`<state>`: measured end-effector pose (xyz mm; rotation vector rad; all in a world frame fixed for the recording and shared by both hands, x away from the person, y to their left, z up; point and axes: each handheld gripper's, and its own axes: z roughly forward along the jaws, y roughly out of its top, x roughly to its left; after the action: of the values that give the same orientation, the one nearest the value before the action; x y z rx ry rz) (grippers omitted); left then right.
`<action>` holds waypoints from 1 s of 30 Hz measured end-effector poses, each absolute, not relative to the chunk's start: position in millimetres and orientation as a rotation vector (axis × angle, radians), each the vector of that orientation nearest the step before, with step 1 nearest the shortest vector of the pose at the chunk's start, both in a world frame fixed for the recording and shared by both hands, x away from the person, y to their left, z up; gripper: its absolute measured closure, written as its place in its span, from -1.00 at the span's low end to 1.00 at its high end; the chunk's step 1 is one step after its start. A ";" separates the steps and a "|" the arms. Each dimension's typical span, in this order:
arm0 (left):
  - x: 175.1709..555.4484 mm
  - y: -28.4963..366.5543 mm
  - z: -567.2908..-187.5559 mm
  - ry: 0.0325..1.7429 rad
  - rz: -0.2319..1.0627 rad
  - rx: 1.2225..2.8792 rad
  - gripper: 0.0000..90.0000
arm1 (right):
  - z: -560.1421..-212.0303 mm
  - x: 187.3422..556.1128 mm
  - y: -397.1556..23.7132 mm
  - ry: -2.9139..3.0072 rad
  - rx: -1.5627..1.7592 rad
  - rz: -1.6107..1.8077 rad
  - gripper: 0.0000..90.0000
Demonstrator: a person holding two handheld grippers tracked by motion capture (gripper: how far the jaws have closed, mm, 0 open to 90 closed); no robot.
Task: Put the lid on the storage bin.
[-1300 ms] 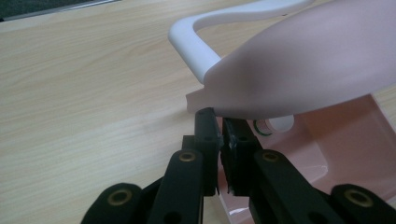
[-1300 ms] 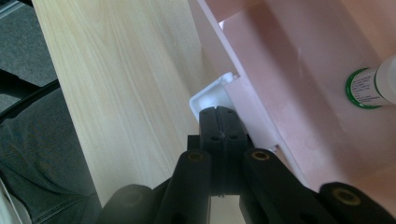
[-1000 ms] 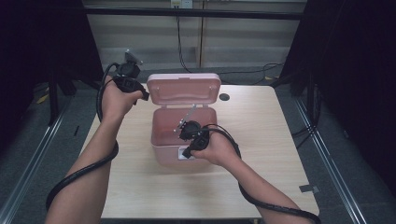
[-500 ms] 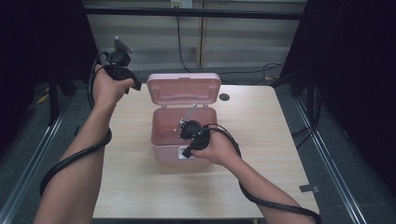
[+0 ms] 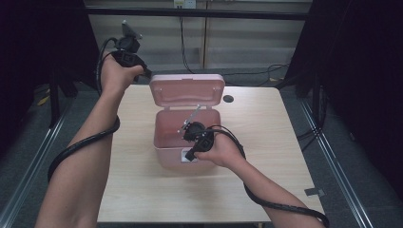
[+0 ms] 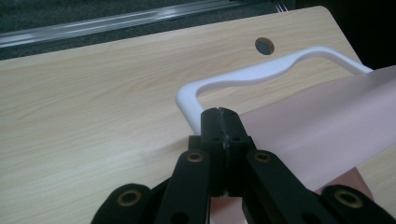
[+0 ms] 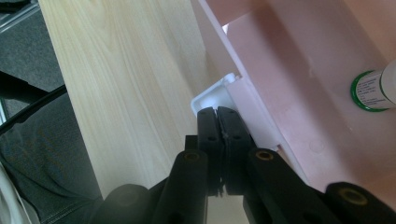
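The pink box stands mid-table with its lid raised upright at the far side; inside it, in the right gripper view, a white container with a green-ringed label lies against the pink wall. My left gripper is held high beyond the table's far left corner, its jaws pressed together on nothing. My right gripper rests at the box's near front wall by the white latch, jaws likewise closed and empty.

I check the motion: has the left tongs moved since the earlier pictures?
Yes. The left tongs rose up and away from the pink box's open lid, toward the table's far-left corner.
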<state>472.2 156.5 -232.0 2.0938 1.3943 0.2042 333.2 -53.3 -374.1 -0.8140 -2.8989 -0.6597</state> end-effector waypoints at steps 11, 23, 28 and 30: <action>471.3 149.3 -231.2 1.389 0.208 2.116 1.00 | -356.8 327.4 -64.5 -2.872 -0.819 -0.747 0.84; 469.2 145.6 -232.5 1.380 0.178 2.118 1.00 | -340.7 343.6 -103.9 -2.856 -0.976 -0.785 1.00; 467.7 148.0 -234.6 1.382 0.174 2.128 1.00 | -338.2 351.8 -118.7 -2.838 -1.043 -0.820 1.00; 467.4 149.5 -236.0 1.389 0.178 2.126 1.00 | -337.7 353.4 -123.2 -2.826 -1.065 -0.829 1.00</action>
<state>467.4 149.5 -236.0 2.1257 1.3894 0.1776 353.4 -123.2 -337.7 -1.0646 -2.8262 -0.8292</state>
